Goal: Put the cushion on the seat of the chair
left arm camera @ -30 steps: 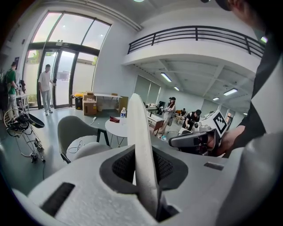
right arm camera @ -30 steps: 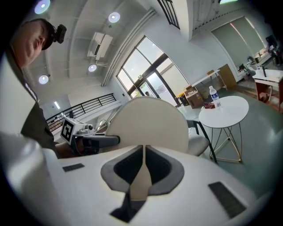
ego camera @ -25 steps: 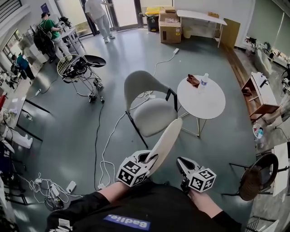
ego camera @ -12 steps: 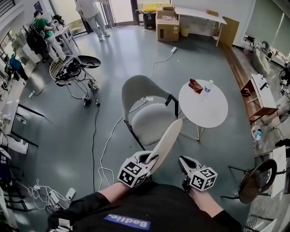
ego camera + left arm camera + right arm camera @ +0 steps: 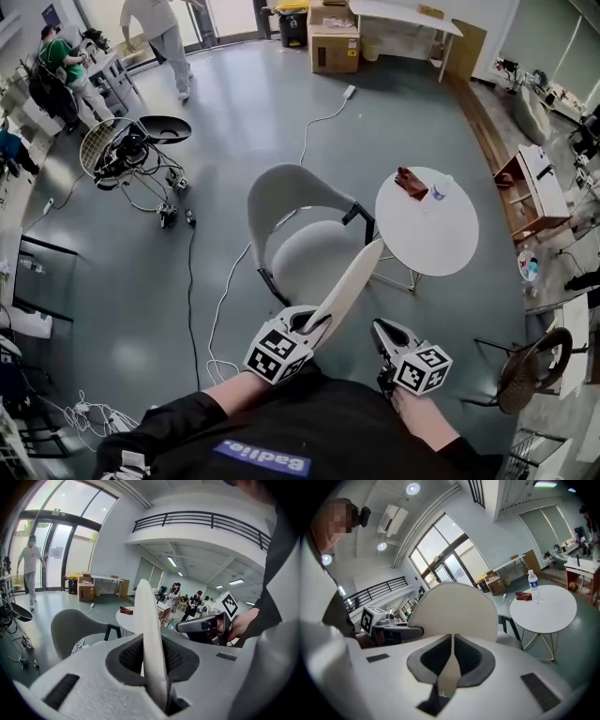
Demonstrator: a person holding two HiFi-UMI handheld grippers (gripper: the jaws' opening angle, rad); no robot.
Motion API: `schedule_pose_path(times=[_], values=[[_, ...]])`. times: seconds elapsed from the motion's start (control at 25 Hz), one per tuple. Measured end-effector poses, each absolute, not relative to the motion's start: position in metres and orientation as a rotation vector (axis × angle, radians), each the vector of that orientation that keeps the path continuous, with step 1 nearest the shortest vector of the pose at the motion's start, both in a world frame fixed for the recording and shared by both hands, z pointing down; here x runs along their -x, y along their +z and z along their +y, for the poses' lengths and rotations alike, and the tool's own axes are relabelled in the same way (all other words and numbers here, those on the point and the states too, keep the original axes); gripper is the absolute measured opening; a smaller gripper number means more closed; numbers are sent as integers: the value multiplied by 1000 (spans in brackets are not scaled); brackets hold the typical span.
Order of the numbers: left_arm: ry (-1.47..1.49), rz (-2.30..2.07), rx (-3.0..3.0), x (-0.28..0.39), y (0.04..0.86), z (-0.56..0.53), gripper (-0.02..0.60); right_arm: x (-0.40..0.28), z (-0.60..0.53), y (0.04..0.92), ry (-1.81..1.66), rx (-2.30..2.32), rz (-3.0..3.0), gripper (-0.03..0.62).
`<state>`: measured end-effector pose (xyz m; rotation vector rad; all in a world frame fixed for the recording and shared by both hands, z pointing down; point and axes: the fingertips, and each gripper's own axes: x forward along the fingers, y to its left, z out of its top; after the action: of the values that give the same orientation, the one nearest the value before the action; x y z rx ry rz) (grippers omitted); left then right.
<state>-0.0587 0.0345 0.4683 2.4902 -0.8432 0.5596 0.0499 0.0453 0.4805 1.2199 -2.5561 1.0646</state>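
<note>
The left gripper (image 5: 305, 328) grips the lower edge of the pale cushion (image 5: 349, 286) between its narrow jaws. The cushion stands on edge in the air, slanting up over the front edge of the seat (image 5: 305, 255) of the chair (image 5: 281, 192). The right gripper (image 5: 382, 330) has its jaws pressed together and empty, and hangs just beside the cushion. A round white table (image 5: 441, 234) stands right of the chair.

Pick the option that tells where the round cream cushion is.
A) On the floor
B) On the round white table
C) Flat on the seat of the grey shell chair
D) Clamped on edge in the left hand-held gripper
D: the left gripper view shows the round cream cushion standing on edge, pinched in the left hand-held gripper, not lying on the grey shell chair.
</note>
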Motion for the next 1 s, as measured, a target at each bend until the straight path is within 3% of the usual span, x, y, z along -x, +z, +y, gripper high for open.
schedule_pose_path(times=[1.0], values=[[867, -1035, -2454, 65, 530, -98, 71, -69, -40, 530, 1177, -1046, -2562, 40]])
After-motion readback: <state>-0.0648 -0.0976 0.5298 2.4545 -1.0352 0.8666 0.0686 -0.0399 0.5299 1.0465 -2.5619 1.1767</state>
